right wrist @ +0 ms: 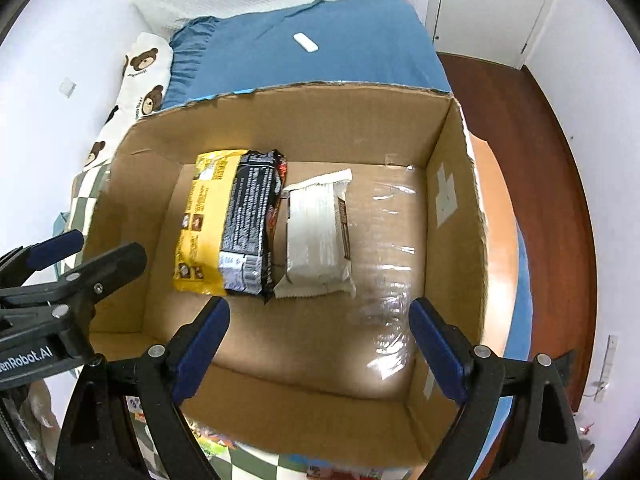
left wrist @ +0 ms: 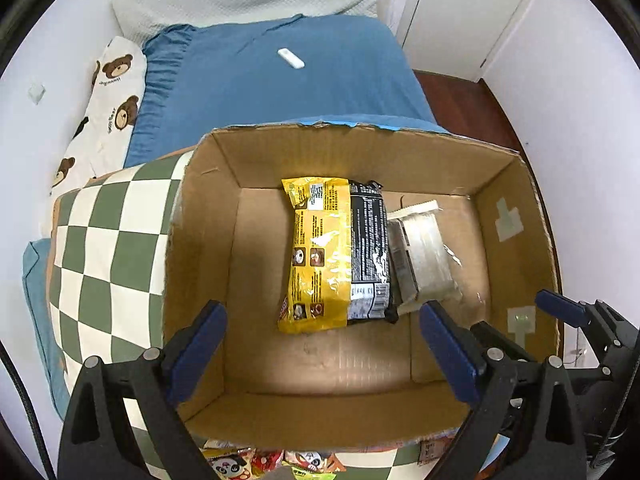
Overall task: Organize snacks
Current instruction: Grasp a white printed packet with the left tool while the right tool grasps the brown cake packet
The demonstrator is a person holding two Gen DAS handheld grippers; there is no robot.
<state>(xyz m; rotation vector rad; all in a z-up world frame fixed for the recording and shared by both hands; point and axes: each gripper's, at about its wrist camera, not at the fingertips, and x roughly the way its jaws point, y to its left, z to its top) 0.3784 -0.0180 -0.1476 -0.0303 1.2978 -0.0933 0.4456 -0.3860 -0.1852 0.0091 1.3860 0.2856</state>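
Both grippers are held wide apart and empty over the cardboard box (left wrist: 208,240). Ahead of the left gripper (left wrist: 320,356), the yellow-and-black snack pack (left wrist: 320,256) is seen lying flat; the white snack pack (right wrist: 316,236) is found touching it, ahead of the right gripper (right wrist: 320,344).

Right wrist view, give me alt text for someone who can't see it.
An open brown cardboard box on a bed holds a yellow-and-black snack packet touching a white wrapped snack pack. The open, empty right gripper hovers above the box's near side.
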